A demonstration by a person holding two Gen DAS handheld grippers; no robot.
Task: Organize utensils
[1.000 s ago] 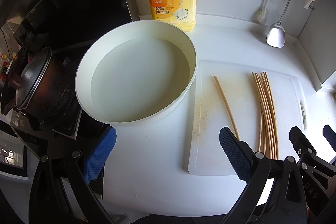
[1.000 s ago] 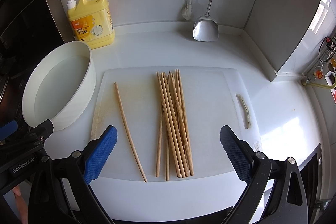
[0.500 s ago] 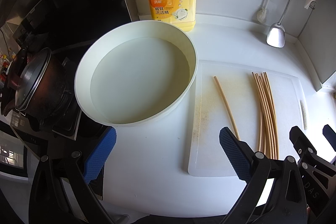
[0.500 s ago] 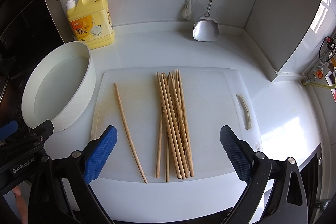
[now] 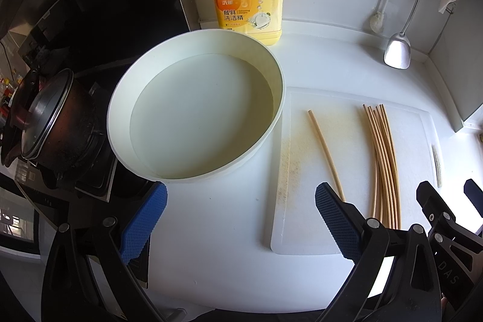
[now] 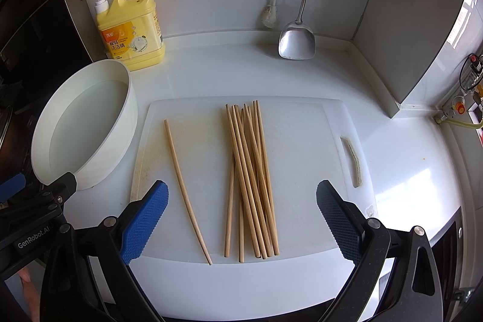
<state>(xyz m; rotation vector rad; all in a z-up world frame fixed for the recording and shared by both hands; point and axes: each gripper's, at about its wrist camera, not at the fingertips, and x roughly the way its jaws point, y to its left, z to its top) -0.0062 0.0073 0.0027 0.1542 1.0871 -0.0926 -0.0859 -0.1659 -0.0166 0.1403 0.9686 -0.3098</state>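
Observation:
Several wooden chopsticks (image 6: 250,180) lie bunched lengthwise on a white cutting board (image 6: 305,147); the same bundle (image 5: 383,159) shows at the right of the left wrist view. One single chopstick (image 6: 185,189) lies apart to their left, also visible as a lone chopstick (image 5: 324,150). My right gripper (image 6: 241,222) hovers open over the board's near edge, the bundle between its blue pads (image 6: 145,222). My left gripper (image 5: 238,225) is open over bare counter, just in front of a white basin (image 5: 196,110) holding water.
A yellow detergent bottle (image 6: 131,29) stands at the back wall. A steel spatula (image 6: 297,38), a brush and a cloth hang on the wall rail. A dark pot (image 5: 45,122) sits on the stove left of the basin. A grey wall corner (image 6: 401,50) bounds the right.

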